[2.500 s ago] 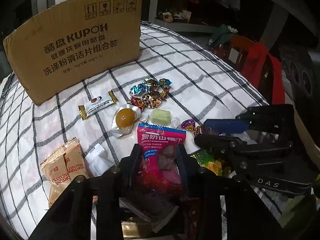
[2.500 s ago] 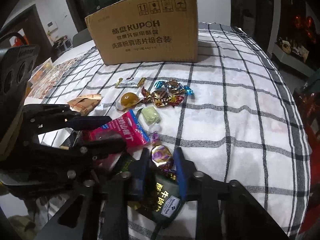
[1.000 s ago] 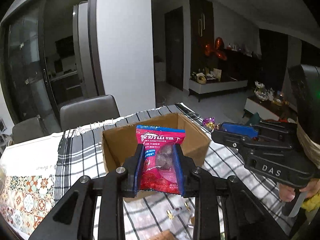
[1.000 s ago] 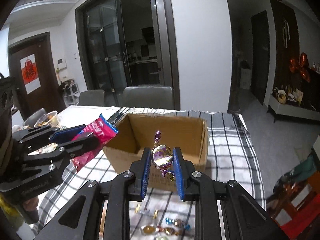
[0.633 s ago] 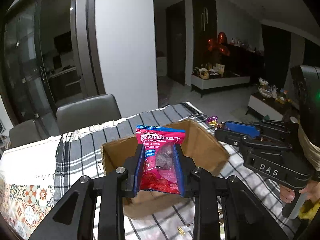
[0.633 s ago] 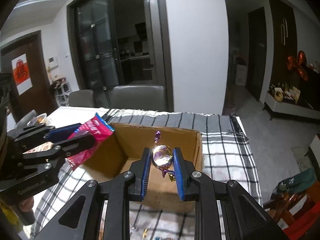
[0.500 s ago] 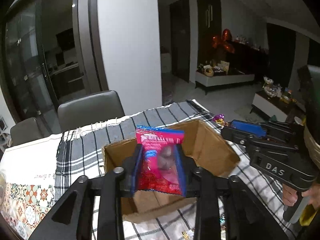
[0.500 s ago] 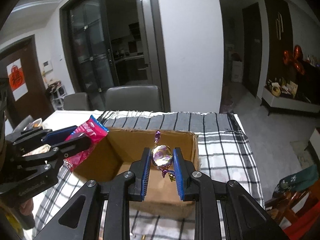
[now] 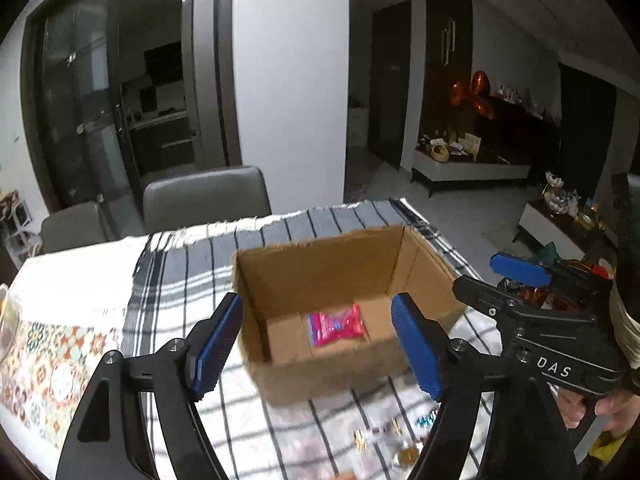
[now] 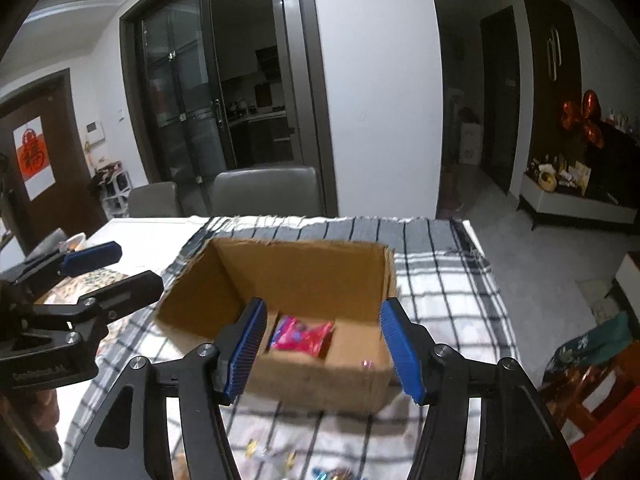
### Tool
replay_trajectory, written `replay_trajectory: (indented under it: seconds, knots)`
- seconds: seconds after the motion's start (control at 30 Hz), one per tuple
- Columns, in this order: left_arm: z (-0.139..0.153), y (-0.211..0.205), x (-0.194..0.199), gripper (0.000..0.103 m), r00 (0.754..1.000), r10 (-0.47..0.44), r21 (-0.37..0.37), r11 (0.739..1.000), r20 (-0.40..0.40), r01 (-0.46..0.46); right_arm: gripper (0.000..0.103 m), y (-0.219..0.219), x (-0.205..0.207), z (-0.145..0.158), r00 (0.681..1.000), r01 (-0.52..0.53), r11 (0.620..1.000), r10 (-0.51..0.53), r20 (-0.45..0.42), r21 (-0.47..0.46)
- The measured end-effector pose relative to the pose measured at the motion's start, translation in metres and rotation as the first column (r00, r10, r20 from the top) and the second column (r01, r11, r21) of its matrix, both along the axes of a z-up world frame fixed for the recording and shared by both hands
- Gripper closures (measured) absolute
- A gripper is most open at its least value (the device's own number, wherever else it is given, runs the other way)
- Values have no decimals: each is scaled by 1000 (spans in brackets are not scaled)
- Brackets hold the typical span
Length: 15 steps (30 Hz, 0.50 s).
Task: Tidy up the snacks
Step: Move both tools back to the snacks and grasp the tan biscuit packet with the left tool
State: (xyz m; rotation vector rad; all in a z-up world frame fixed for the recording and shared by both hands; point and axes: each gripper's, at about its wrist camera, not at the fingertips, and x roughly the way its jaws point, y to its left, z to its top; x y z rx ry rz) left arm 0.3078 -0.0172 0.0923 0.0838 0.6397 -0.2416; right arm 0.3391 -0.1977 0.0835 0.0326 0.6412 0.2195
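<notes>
- Both snacks have left the tongs since a sec ago: pink snack packet [image 9: 336, 323] now lies on the floor of the cardboard box [image 9: 344, 364]; small wrapped candy [image 10: 366, 365] sits low inside the box by its near wall, rt of the packet.
- L gripper [image 9: 316, 344] just opened; jaws apart w/ nothing between, hanging over the box's near side.
- R gripper [image 10: 322, 350] likewise just opened, empty, also above the box's near wall.
- Nearer than the box: a few loose candies [image 9: 396, 438] on the checked tablecloth [image 9: 192, 276], blurred.
- Beyond the box: grey chairs [image 10: 264, 192] at the table's far edge, then glass doors.
</notes>
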Motion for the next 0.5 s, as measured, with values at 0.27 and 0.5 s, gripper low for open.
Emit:
replay_trajectory:
  seconds: [0.27, 0.5]
  knots:
    - [-8, 4, -60, 25, 1000, 19, 72, 997, 7, -20, 43, -3, -41, -16, 995, -4, 1000, 7, -103, 30]
    - [-30, 9, -82, 25, 992, 14, 30, 999, -123, -11, 43, 1, -66, -26, 984, -40, 999, 41, -176, 11]
